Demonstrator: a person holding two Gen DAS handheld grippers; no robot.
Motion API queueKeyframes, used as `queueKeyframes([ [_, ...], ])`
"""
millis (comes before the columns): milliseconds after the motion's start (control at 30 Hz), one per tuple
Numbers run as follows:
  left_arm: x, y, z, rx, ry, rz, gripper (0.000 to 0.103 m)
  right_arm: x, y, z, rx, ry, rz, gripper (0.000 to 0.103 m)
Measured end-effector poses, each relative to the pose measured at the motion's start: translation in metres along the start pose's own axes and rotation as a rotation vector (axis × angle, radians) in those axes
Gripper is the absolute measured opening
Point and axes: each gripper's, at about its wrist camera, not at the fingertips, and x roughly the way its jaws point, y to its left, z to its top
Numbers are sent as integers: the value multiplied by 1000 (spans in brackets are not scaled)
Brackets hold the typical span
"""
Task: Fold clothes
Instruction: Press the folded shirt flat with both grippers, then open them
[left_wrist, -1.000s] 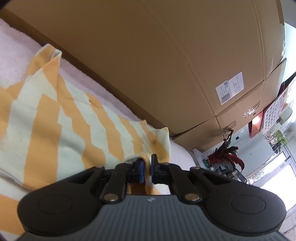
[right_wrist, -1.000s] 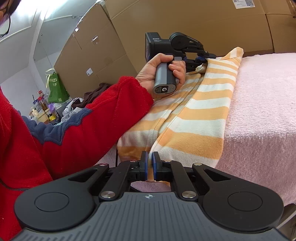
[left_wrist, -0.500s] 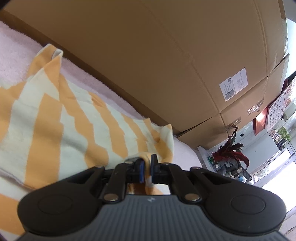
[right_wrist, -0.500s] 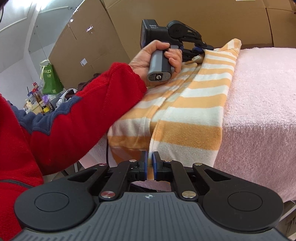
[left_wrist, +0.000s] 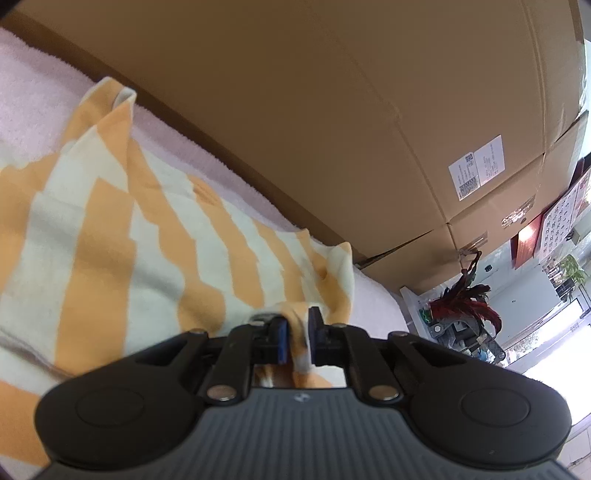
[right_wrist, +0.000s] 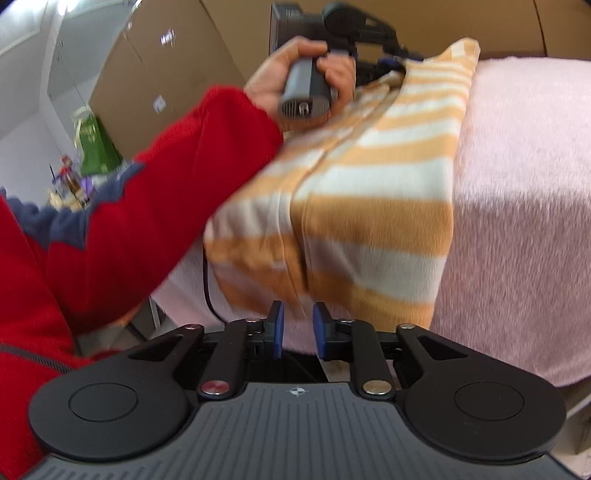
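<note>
- Lying folded lengthwise on the pink fleece cover (right_wrist: 524, 192) of the bench, the orange-and-cream striped garment (right_wrist: 373, 206) runs from the near edge toward the cardboard boxes (left_wrist: 332, 110) behind it, with its near end hanging a little over that edge.
- The left tongs (left_wrist: 297, 341) are at the far corner; their jaws are opening, and a pinch of striped cloth sits between the blue pads, seemingly touching them yet barely squeezed.
- The right tongs (right_wrist: 298, 332) are at the near hem; their jaws are opening too, the pads stand clear of the fabric, and the hem lies just beyond them, let go.
- The knit looks soft, light and limp: it should drape and sag wherever it is unsupported, and its layers may slide apart when lifted.
- Best purchase is probably at corners or along a hem, catching all layers in one pinch so that the fold stays aligned.
- The fleece underneath looks grippy, so dragging could bunch the cloth; lifting it clear seems safer.
- Nothing here is fragile.
</note>
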Motion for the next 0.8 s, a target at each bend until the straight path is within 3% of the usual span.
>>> queueKeyframes([
  [133,-4,-7,-1,41,-16,18,8,-17,1,3,-29,-40,6,19],
  [200,-9,-15,-2,84,-30,10,9,-32,-5,17,20,-159,38,19],
  [267,-13,-22,-3,130,-43,-8,19,-45,-11,30,68,-273,65,20],
  [367,-19,-28,-4,171,-65,-23,25,-38,-24,48,132,-367,20,25],
  [467,-22,-23,-1,137,-85,-28,25,-21,-37,52,183,-366,-39,27],
  [533,-24,-19,1,109,-105,-29,27,-13,-44,50,206,-362,-35,27],
  [600,-24,-19,1,112,-109,-12,35,-9,-43,47,181,-366,-34,27],
  [667,-20,-20,0,123,-93,13,53,-8,-40,43,133,-373,-42,27],
  [800,-9,-23,-4,152,-42,35,53,-13,-35,43,96,-364,-56,28],
])
